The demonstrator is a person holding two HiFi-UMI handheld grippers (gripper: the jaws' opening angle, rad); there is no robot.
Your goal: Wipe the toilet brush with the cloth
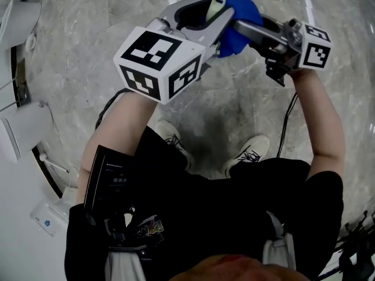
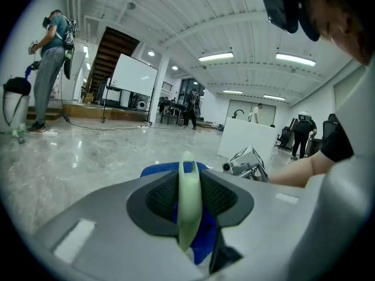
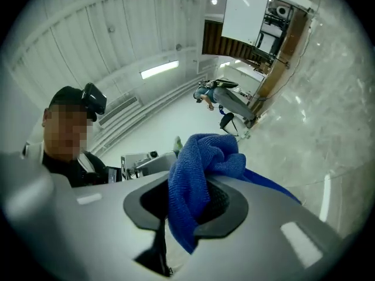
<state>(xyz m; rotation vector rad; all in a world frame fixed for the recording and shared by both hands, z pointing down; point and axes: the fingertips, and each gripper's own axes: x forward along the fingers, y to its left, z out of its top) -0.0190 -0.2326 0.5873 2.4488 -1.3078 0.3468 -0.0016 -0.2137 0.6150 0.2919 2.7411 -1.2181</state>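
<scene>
Left gripper (image 2: pixel 190 183): jaws clamped on the pale green toilet brush handle (image 1: pixel 216 3). Right gripper (image 3: pixel 190 201) just right of it, jaws clamped on the blue cloth (image 3: pixel 199 157), which bunches at the handle's far side.

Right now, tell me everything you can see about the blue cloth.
The blue cloth looks like soft, nubby microfibre, bunched into folds. The right gripper is shut on it: a thick wad sits pinched between its fingers, a lobe bulges past the tips and a tail hangs below. It is held up in the air, close against the pale green handle held by the left gripper.
</scene>
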